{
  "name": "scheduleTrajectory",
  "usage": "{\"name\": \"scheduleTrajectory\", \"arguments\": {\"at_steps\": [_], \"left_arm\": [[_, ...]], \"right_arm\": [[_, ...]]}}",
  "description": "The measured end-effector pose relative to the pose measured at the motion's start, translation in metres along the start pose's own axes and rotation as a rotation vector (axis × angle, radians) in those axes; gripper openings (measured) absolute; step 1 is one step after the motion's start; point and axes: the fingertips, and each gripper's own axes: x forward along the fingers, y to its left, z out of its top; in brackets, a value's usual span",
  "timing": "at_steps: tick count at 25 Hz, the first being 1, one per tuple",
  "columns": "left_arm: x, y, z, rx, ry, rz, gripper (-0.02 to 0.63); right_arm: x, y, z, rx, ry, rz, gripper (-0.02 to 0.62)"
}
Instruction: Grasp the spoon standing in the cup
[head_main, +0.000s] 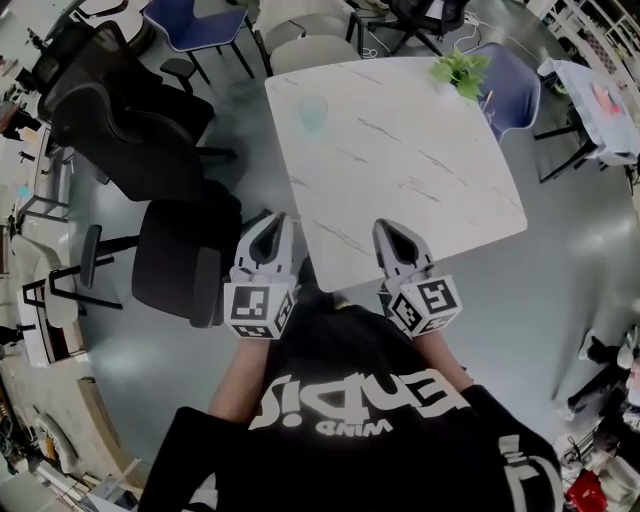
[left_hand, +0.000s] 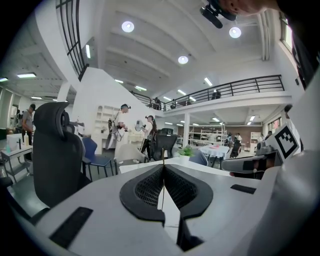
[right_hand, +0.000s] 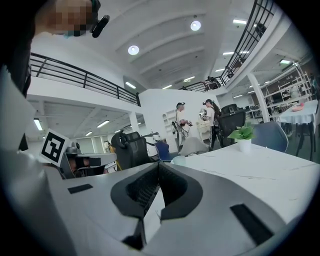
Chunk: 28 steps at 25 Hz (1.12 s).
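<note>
A pale green cup (head_main: 311, 113) stands near the far left corner of the white marble table (head_main: 420, 170). In the right gripper view the cup (right_hand: 179, 160) peeks just over the jaws. In the left gripper view a thin upright handle, apparently the spoon (left_hand: 163, 154), rises behind the jaw tips, which hide the cup. My left gripper (head_main: 274, 226) is at the table's near edge, shut and empty, as the left gripper view (left_hand: 163, 167) shows. My right gripper (head_main: 394, 232) hovers over the near edge beside it, its jaws (right_hand: 158, 165) meeting at the tips with nothing held.
A small potted plant (head_main: 460, 72) sits at the table's far edge. Black office chairs (head_main: 150, 140) crowd the floor to the left, and one (head_main: 180, 262) stands right beside my left gripper. Blue chairs (head_main: 510, 85) and another table (head_main: 590, 100) are farther off. People stand in the background.
</note>
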Motion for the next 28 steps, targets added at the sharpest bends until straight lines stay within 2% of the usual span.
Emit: {"name": "scheduleTrajectory", "arguments": {"at_steps": [28], "left_arm": [[-0.016,-0.006,-0.008,-0.006,0.014,0.019,0.02]], "right_arm": [[-0.007,0.01,-0.007,-0.004,0.011,0.041,0.012]]}}
